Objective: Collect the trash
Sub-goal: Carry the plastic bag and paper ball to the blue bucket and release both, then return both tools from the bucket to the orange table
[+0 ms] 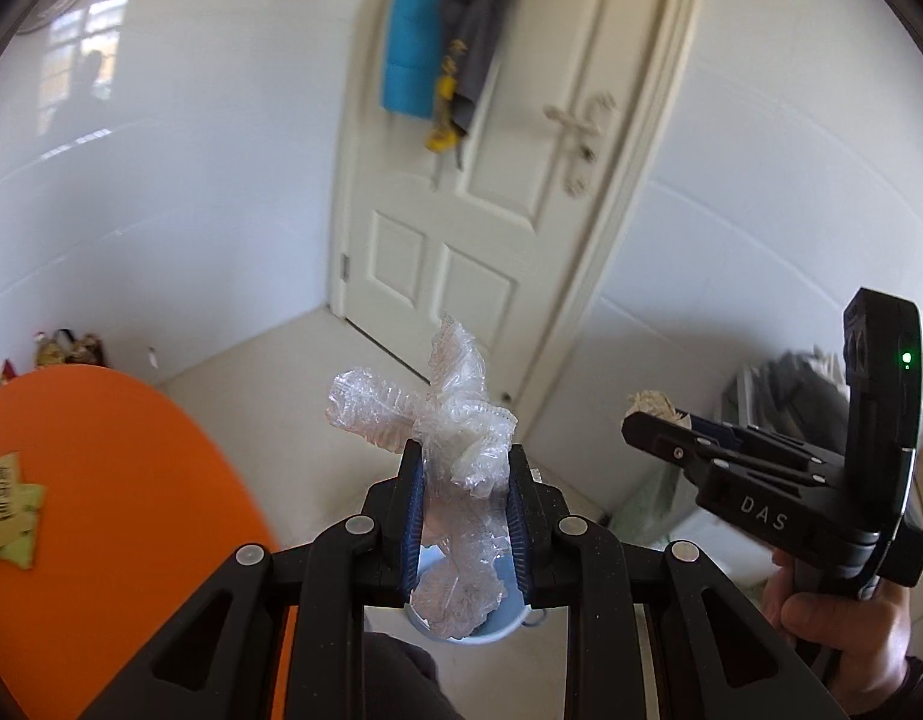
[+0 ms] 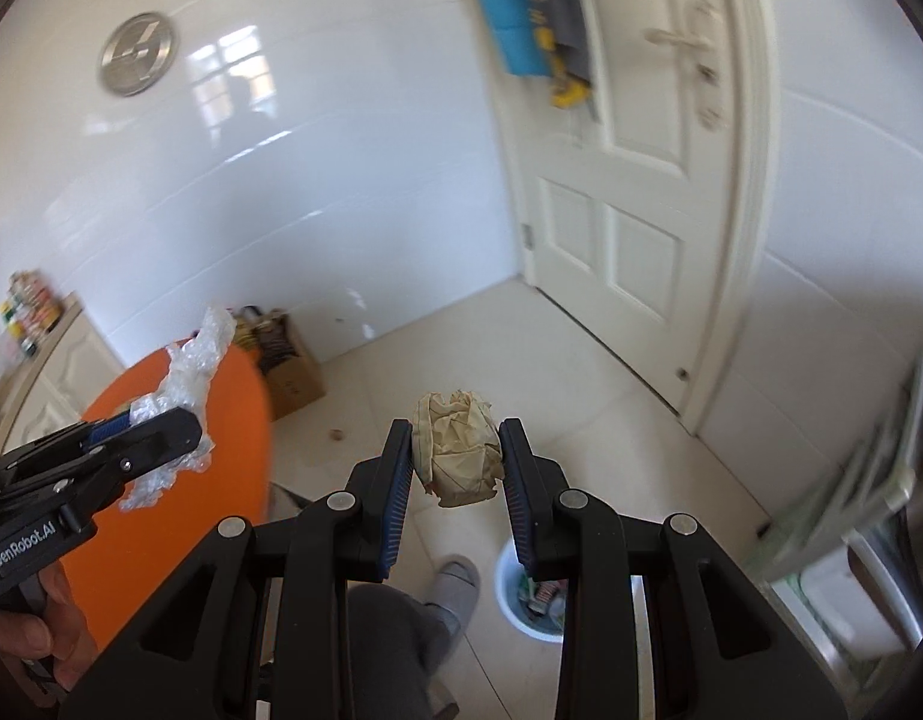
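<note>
My left gripper (image 1: pixel 461 459) is shut on a crumpled clear plastic wrap (image 1: pixel 455 420), held in the air above a light blue trash bin (image 1: pixel 503 630) on the floor. The wrap also shows in the right wrist view (image 2: pixel 182 384) with the left gripper (image 2: pixel 155 429). My right gripper (image 2: pixel 458 438) is shut on a crumpled beige paper ball (image 2: pixel 461 450), held above the floor, up and left of the bin (image 2: pixel 521 606). The right gripper (image 1: pixel 659 420) also shows at the right of the left wrist view, the paper ball (image 1: pixel 650 403) peeking behind it.
An orange round table (image 1: pixel 101 480) with paper scraps (image 1: pixel 5 504) is at the left. A white door (image 1: pixel 491 210) with hanging clothes is ahead. A cardboard box (image 2: pixel 290 372) stands by the wall. The person's leg and slipper (image 2: pixel 455 588) are beside the bin.
</note>
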Tool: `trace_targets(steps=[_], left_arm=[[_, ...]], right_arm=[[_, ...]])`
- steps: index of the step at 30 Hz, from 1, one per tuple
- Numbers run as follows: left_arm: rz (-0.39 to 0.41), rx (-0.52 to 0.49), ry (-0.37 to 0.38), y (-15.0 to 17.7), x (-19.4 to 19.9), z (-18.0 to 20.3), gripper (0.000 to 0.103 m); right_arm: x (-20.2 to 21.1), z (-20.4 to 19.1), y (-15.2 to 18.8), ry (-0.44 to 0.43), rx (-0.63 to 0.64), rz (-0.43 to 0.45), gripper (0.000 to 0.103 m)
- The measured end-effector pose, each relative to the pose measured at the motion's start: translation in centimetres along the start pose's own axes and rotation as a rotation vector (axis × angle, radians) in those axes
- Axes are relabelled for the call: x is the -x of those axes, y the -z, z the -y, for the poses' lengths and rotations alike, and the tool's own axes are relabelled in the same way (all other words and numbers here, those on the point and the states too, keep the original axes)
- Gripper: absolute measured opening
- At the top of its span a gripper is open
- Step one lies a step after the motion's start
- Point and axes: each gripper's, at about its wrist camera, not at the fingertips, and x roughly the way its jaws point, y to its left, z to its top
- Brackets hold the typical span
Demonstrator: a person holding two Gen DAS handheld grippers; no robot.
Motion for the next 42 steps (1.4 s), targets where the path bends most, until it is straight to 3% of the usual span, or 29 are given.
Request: trace_targets(steps=[10, 16, 22, 23, 24, 25, 26, 32, 42], left_arm=[[-0.262, -0.014, 0.068, -2.2, -13.9, 3.0, 0.021], [-0.408, 0.036, 0.082, -3.3, -22.9, 3.2, 0.021], [-0.484, 0.079, 0.064, -4.9, -28.7, 1.6, 0.028], [-0.487, 0.081, 0.059, -5.0, -29.3, 1.5, 0.032], [-0.493, 0.087, 0.045, -5.3, -29.8, 1.1, 0.042], [-0.489, 0.092, 0.036, -5.1, -30.1, 0.7, 0.055], [-0.483, 0.095, 0.024, -5.2, -30.4, 0.5, 0.060], [-0.479, 0.100, -0.018, -5.7, -31.4, 0.1, 0.076], [-0.384, 0.083, -0.074, -5.2, -24.7, 0.7, 0.085]], right_arm=[[-7.8, 9.4, 4.6, 0.059, -0.168, -0.190, 0.029], [-12.1, 12.2, 6.6, 0.054, -0.239, -0.277, 0.031], [-15.4, 13.7, 6.6, 0.066, -0.266, -0.318, 0.036], [-15.8, 13.8, 6.5, 0.074, -0.272, -0.321, 0.046], [-16.1, 13.9, 6.4, 0.080, -0.278, -0.324, 0.056], [-16.3, 14.1, 6.4, 0.084, -0.286, -0.323, 0.074], [-16.4, 14.5, 6.5, 0.086, -0.293, -0.318, 0.085], [-16.9, 15.1, 6.8, 0.116, -0.310, -0.314, 0.103], [-15.0, 13.9, 6.5, 0.145, -0.316, -0.285, 0.103]])
